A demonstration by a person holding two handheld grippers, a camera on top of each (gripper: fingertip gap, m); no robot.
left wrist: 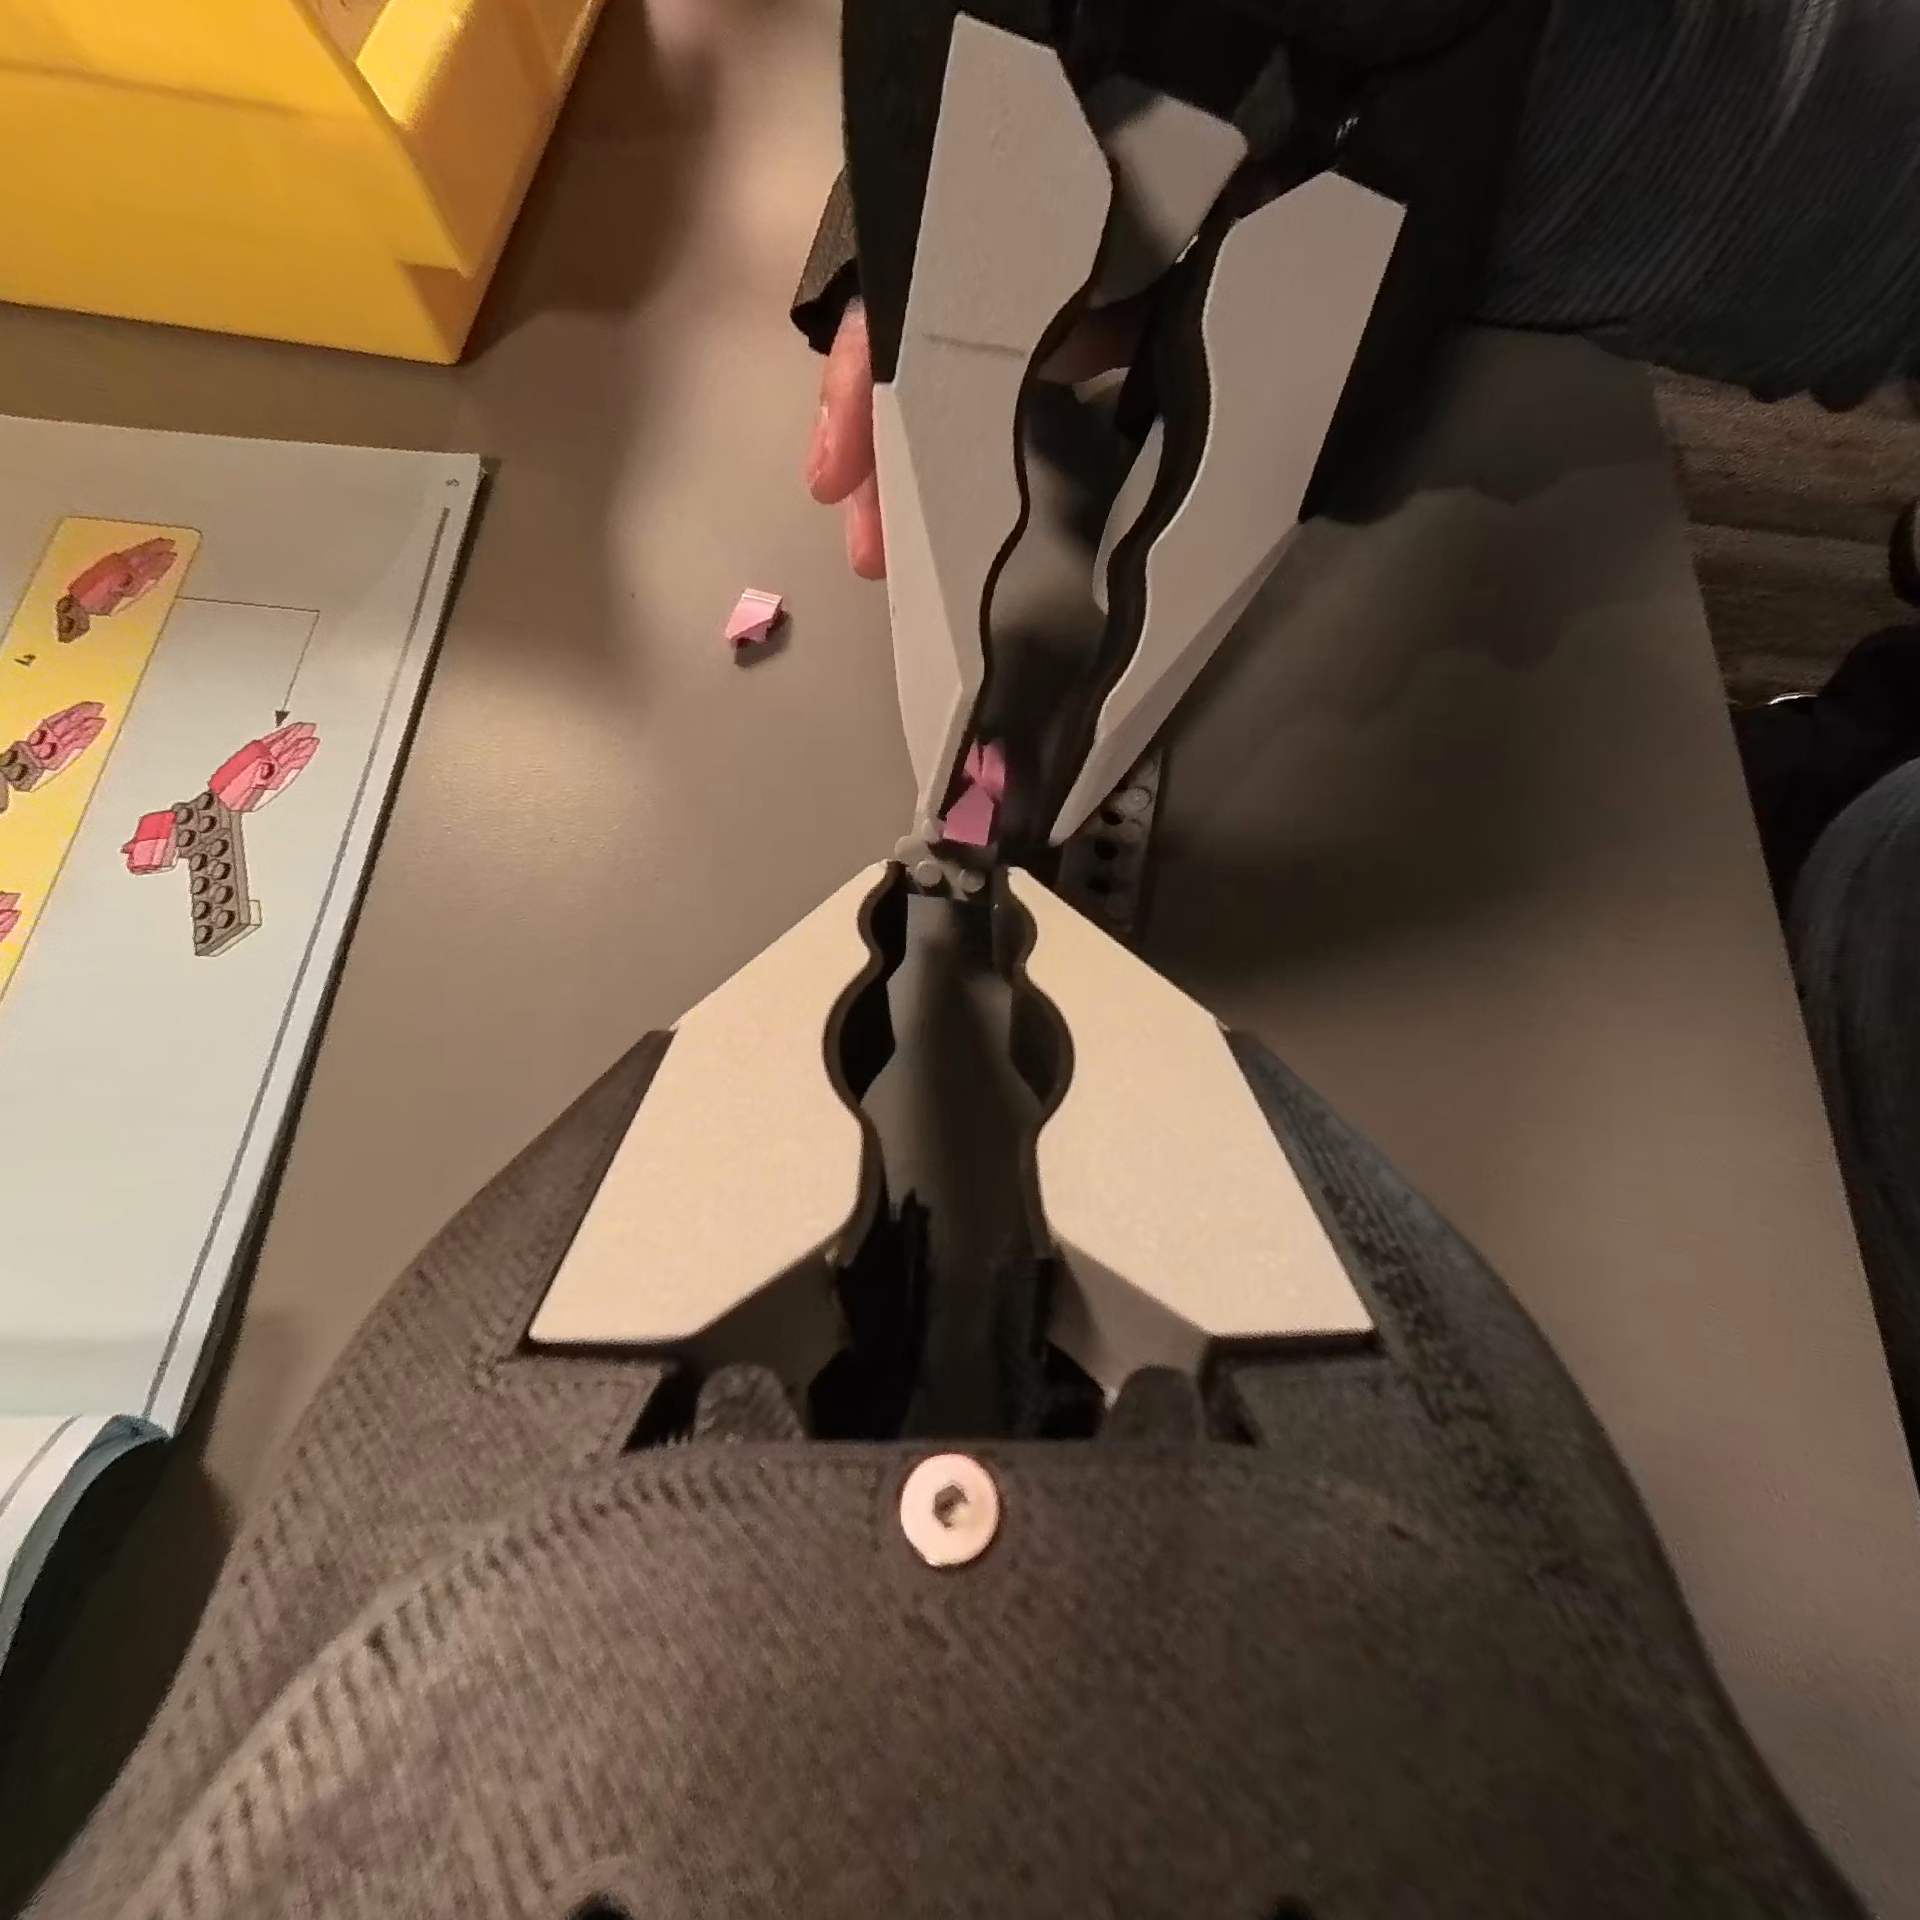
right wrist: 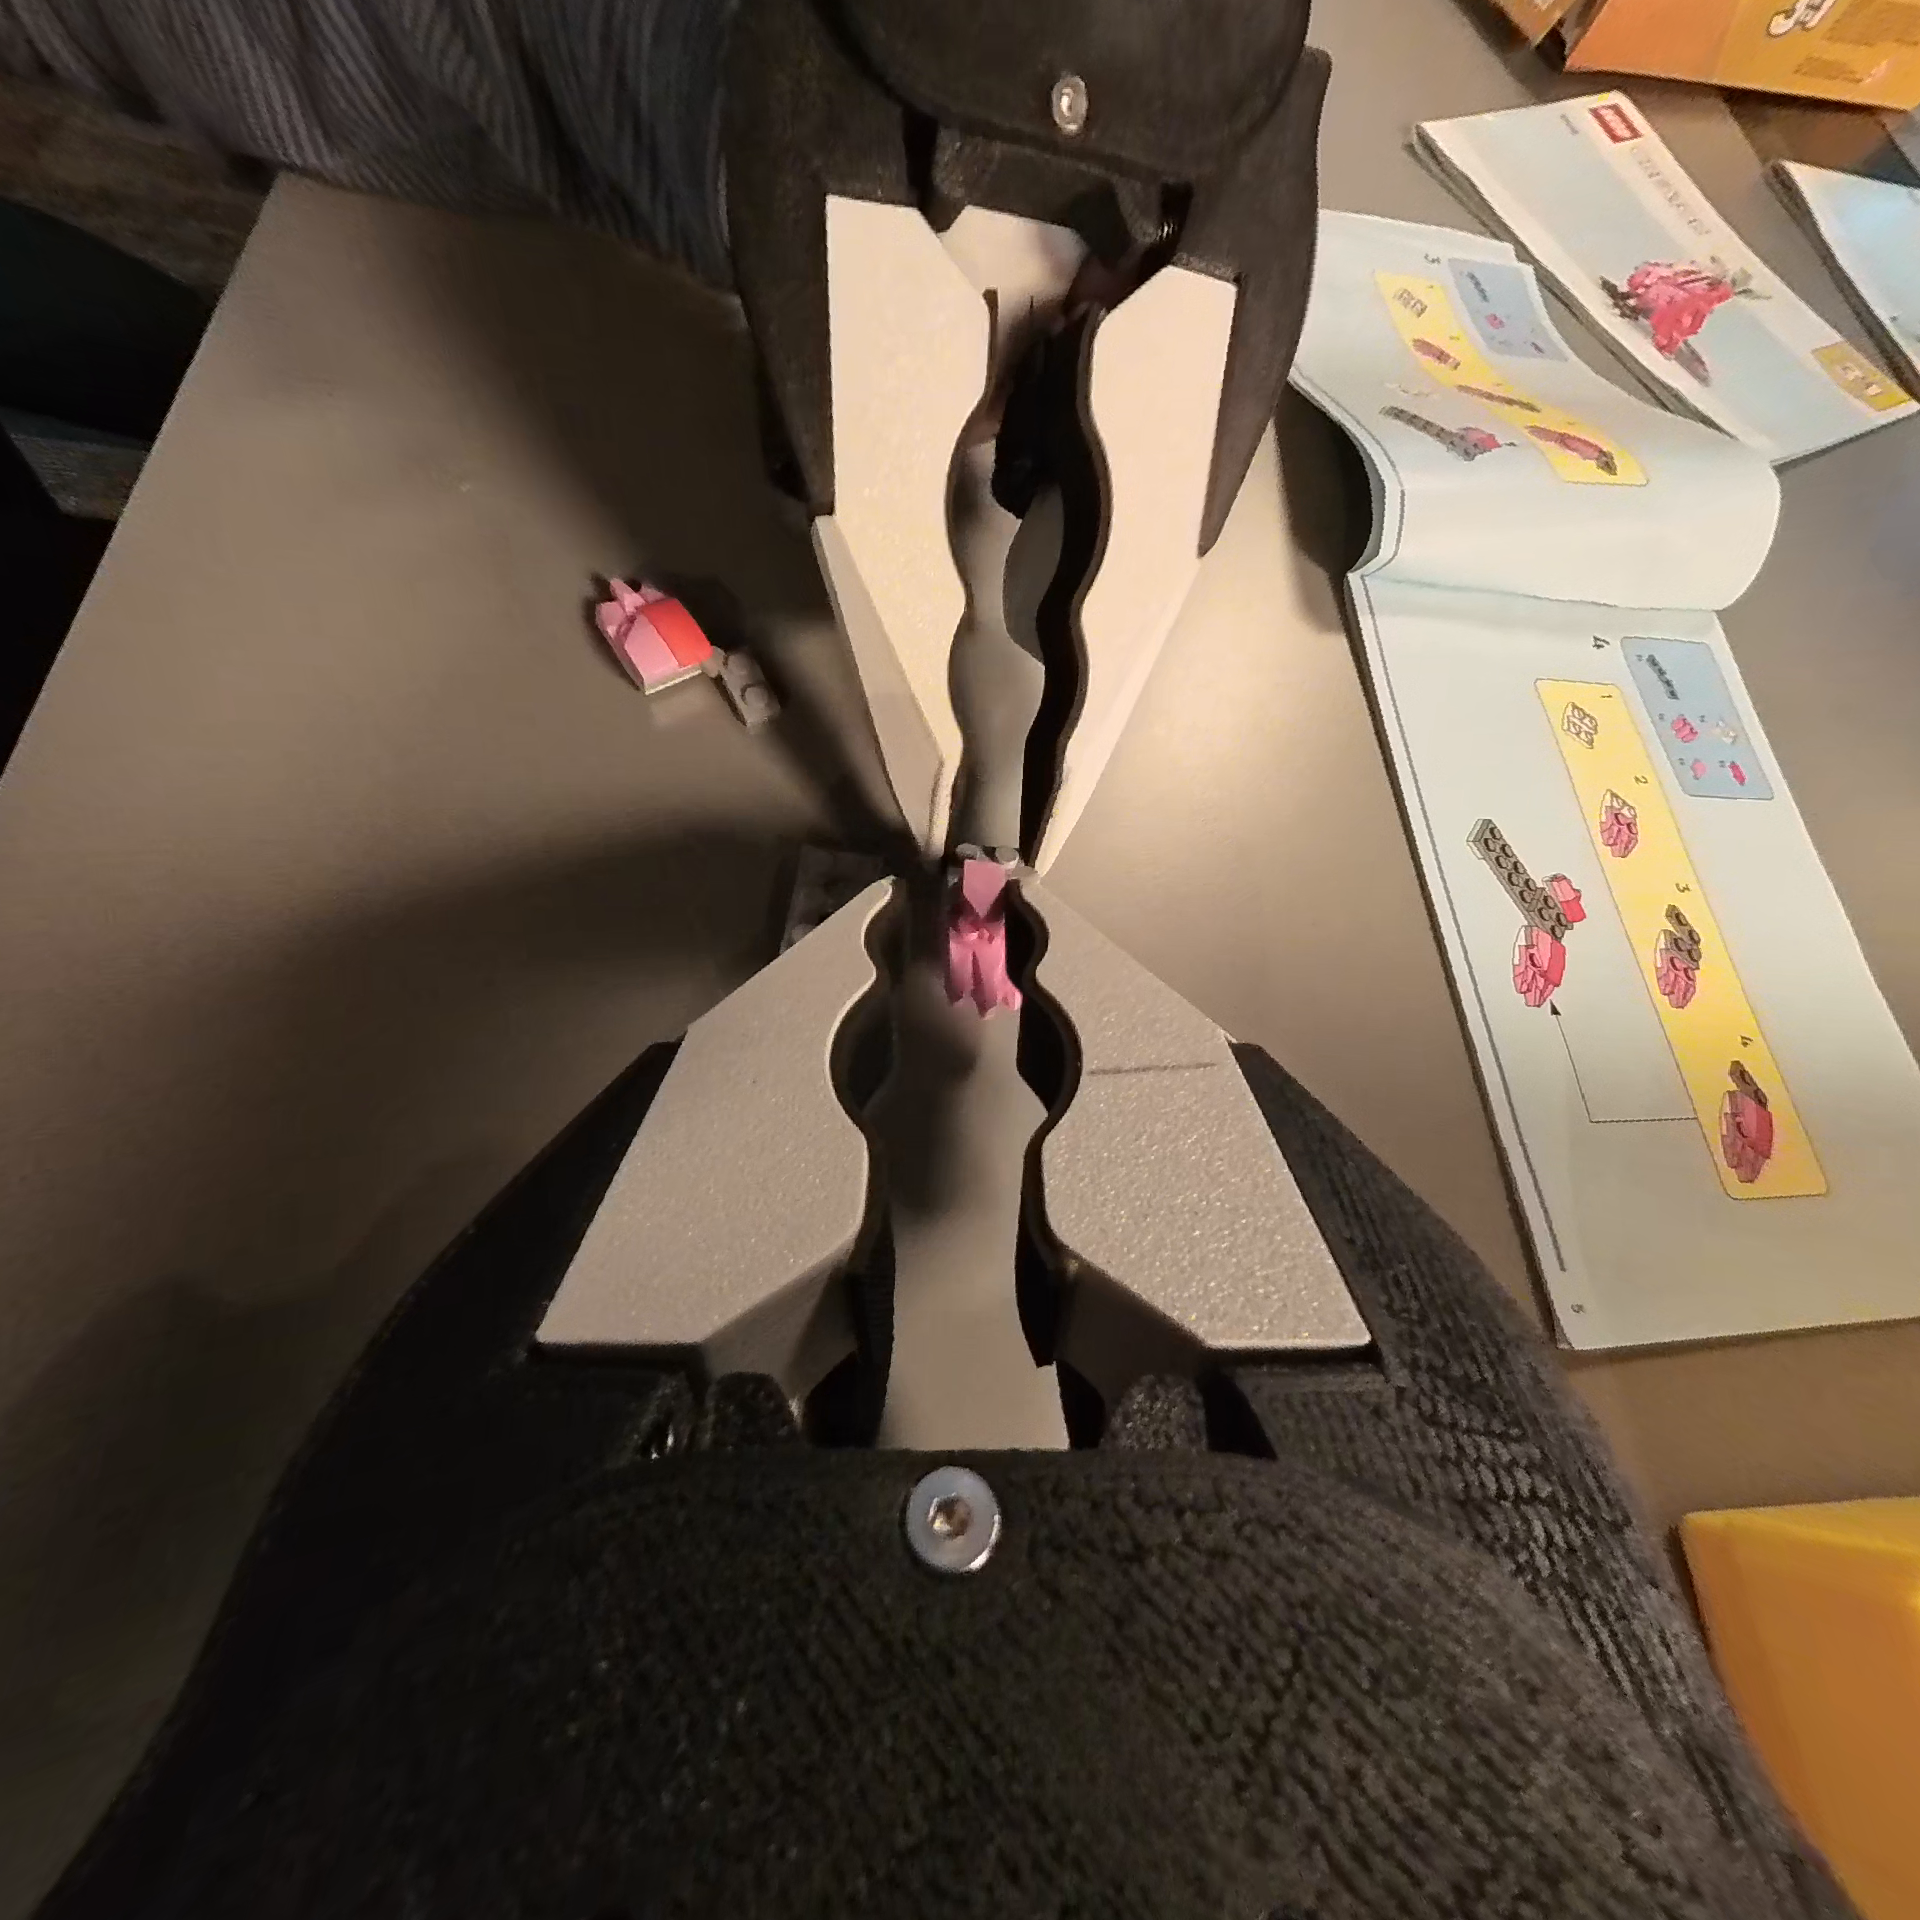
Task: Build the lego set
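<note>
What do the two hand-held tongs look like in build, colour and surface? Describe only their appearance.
Both the left tongs and right tongs have pale grey wedge-shaped fingers with wavy dark inner edges, set in a black ribbed printed body bearing one silver screw.

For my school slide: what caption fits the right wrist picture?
Two grippers meet tip to tip over a pink brick piece and grey studded piece.
</note>
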